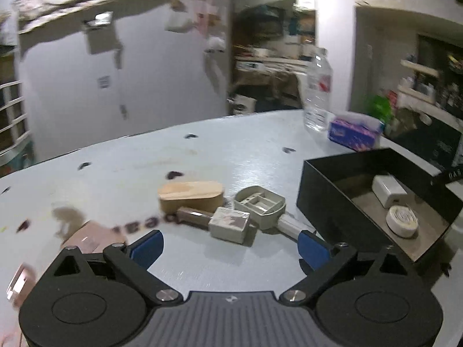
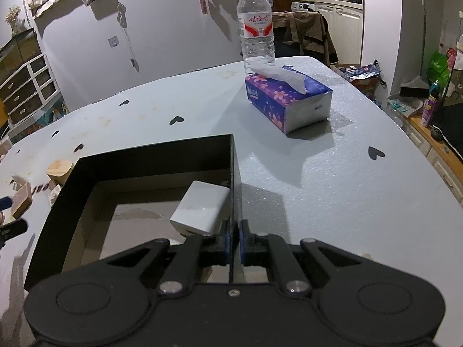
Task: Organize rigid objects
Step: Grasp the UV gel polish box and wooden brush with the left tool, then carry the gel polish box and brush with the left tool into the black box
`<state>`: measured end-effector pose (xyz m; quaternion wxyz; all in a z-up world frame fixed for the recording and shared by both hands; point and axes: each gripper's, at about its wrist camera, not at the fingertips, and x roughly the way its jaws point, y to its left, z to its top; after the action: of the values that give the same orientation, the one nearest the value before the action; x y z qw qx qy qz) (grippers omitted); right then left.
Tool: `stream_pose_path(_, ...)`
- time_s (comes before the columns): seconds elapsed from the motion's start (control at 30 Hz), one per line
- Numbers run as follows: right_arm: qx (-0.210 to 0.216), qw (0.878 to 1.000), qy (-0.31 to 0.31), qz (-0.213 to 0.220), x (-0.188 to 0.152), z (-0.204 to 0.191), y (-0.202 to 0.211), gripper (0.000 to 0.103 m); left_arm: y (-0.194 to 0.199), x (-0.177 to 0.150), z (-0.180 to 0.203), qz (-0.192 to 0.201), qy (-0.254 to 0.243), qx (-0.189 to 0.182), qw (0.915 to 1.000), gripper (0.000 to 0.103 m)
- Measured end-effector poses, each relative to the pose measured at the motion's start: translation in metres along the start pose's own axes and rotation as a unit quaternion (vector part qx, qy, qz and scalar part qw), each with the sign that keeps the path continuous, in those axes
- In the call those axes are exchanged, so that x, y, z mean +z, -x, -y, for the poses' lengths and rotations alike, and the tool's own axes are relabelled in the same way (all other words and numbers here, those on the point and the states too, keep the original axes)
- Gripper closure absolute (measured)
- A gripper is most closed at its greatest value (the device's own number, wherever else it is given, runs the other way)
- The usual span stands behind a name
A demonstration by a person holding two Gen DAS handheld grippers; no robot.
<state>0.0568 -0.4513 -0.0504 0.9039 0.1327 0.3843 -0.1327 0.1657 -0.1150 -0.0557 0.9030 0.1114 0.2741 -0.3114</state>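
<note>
Black box [image 2: 144,156]: it sits on your table, open at the top, to the right of the loose pieces; your right gripper holds its right wall.
Inside the box: a white adapter [image 1: 389,190] lies against the far right corner, and a white round tape roll [image 1: 402,221] lies nearer you.
Loose pieces: a wooden oval block [image 1: 191,196], a small grey cube [image 1: 229,224] and a grey open-topped plastic part [image 1: 259,204] cluster just left of the box; the cube touches a brown stick.
Right gripper [image 2: 235,241]: your blue pads are pinched on the box's right wall, one inside, one outside.
Left gripper [image 1: 230,247]: your fingers are spread wide, nothing between them, above the table just short of the cluster.
Table [image 2: 332,179]: pale blue sheet with black heart marks.
Far end: a purple tissue pack [image 2: 288,98] lies just in front of an upright water bottle [image 2: 256,26].
</note>
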Motion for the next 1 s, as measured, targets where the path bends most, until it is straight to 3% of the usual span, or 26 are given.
stream_pose_path(0.53,-0.014,1.000,-0.004,0.007,-0.002,-0.003,0.001,0.098,-0.073,0.008,-0.021,-0.019,-0.071,-0.031,0.9968,0.005)
stream_pose_path(0.63,-0.016,1.000,-0.006,0.007,-0.001,-0.004,0.000,0.098,-0.084,0.008,-0.023,-0.031,-0.082,-0.027,0.9958,0.009)
stream_pose_path(0.83,-0.022,1.000,-0.008,0.004,0.000,-0.006,-0.001,0.098,-0.094,0.007,-0.034,-0.037,-0.044,-0.050,0.9971,0.017)
stream_pose_path(1.0,-0.025,1.000,-0.012,0.005,-0.001,-0.006,-0.001,0.098,-0.094,0.006,-0.032,-0.032,-0.036,-0.045,0.9978,0.018)
